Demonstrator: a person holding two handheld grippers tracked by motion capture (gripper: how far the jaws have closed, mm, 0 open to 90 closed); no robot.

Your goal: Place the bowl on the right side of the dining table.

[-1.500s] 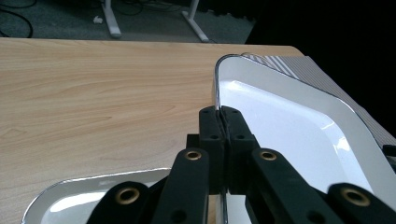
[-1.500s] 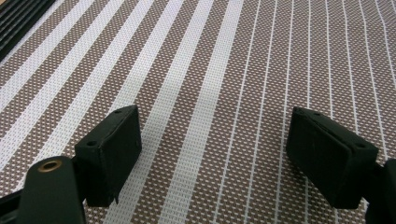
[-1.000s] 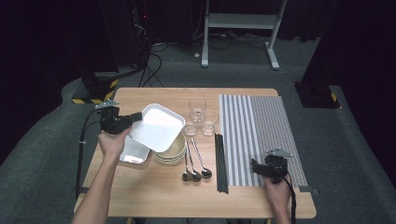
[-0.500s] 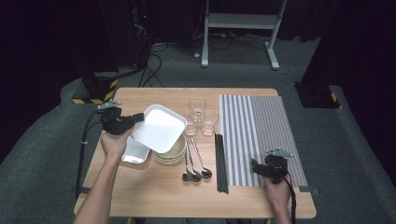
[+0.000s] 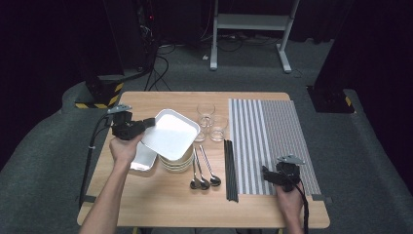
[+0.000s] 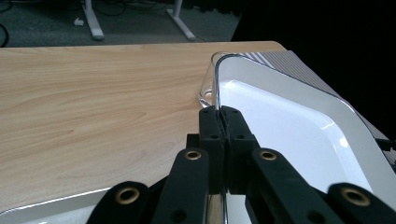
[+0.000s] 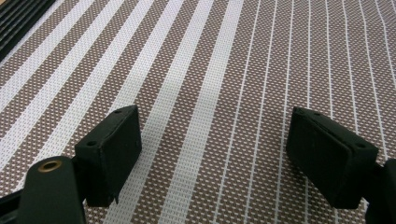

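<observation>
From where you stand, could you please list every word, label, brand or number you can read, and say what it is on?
None: no readable text anywhere.
White square plate: plain, no mark.
Striped placemat: woven stripes, no writing.
Glasses, spoons and black chopsticks: unmarked.
Yellow-black hazard tape on the floor: stripes, no words.

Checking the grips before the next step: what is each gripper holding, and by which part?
The left gripper is shut on the rim of the white tray, lifted over the bowls. The right gripper is open above the striped placemat, holding nothing.
</observation>
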